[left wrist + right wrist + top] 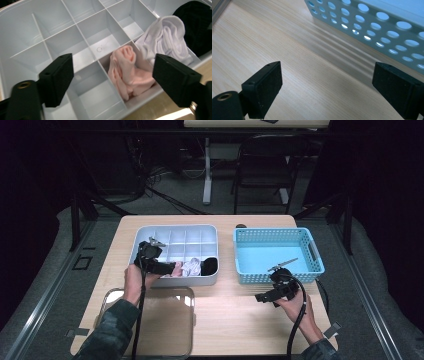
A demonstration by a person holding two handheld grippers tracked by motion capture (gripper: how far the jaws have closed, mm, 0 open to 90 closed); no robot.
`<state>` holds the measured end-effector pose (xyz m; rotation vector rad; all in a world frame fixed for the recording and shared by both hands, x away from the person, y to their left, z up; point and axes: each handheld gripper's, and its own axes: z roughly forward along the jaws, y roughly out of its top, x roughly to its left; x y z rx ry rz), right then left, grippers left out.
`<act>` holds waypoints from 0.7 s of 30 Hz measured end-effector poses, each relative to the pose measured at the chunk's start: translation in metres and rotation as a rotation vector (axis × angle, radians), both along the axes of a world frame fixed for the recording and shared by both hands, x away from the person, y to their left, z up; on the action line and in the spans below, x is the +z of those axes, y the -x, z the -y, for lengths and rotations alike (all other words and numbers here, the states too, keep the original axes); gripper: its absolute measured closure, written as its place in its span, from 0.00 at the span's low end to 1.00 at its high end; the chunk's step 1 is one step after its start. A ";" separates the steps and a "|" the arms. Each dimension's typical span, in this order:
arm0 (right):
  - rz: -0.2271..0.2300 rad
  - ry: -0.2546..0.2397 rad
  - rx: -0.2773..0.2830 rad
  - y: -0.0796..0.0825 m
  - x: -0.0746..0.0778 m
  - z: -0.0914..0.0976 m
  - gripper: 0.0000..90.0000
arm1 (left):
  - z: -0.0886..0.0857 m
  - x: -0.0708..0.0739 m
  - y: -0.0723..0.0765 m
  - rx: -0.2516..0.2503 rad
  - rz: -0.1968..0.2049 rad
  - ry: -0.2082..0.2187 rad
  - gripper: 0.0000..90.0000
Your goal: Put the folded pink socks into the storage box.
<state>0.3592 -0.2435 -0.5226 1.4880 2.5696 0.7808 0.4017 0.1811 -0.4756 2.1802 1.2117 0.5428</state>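
Wooden table [235,315], divided tray [22,32], pink sock [127,72], left gripper [112,80] spread

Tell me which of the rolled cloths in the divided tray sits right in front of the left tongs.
The pink rolled cloth. It fills the near-row compartment of the divided tray between the open left tongs, untouched; the white cloth and black cloth lie in compartments farther along.

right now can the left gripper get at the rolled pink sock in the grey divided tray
Probably yes: the left gripper is open just above the rolled pink sock, with nothing between them.
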 end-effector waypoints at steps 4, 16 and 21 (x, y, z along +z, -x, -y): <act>0.013 -0.029 -0.009 0.004 0.001 0.002 0.09 | -0.021 0.001 0.018 0.020 0.017 0.035 0.11; -0.008 -0.005 0.009 0.010 -0.005 0.006 0.10 | -0.073 -0.011 0.059 0.085 0.013 0.071 0.00; -0.004 -0.011 0.007 0.009 -0.004 0.008 0.10 | -0.089 -0.018 0.073 0.116 0.019 0.078 0.00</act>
